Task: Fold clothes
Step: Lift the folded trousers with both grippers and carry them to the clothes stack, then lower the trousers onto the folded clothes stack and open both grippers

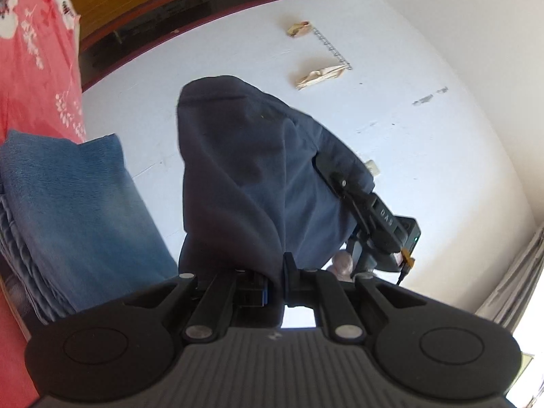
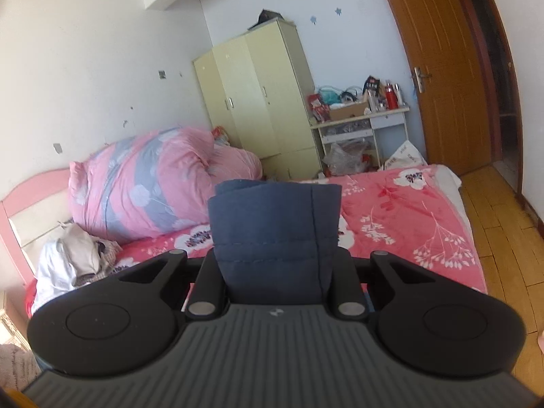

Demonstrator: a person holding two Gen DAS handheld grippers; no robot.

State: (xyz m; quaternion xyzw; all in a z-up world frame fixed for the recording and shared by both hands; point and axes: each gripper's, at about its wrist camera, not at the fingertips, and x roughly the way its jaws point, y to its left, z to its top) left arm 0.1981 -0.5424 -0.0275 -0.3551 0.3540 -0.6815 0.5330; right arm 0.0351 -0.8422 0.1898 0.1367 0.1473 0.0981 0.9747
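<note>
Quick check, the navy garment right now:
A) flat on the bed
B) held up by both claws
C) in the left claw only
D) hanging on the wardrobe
B: the left claw is shut on the navy garment, the right claw is shut on its folded edge, and it hangs clear of the bed.

One navy garment [image 1: 251,176]. One blue folded stack [image 1: 74,204] beside it. Two grippers: left gripper [image 1: 272,282], right gripper [image 2: 275,265]. One bed [image 2: 408,210] with pink floral cover. One pink quilt bundle [image 2: 142,183]. One pale clothes heap [image 2: 74,255]. One three-door wardrobe [image 2: 258,98]. One cluttered surface [image 2: 360,115]. One wooden door [image 2: 438,61]. Two paper scraps [image 1: 319,76] on wall.
</note>
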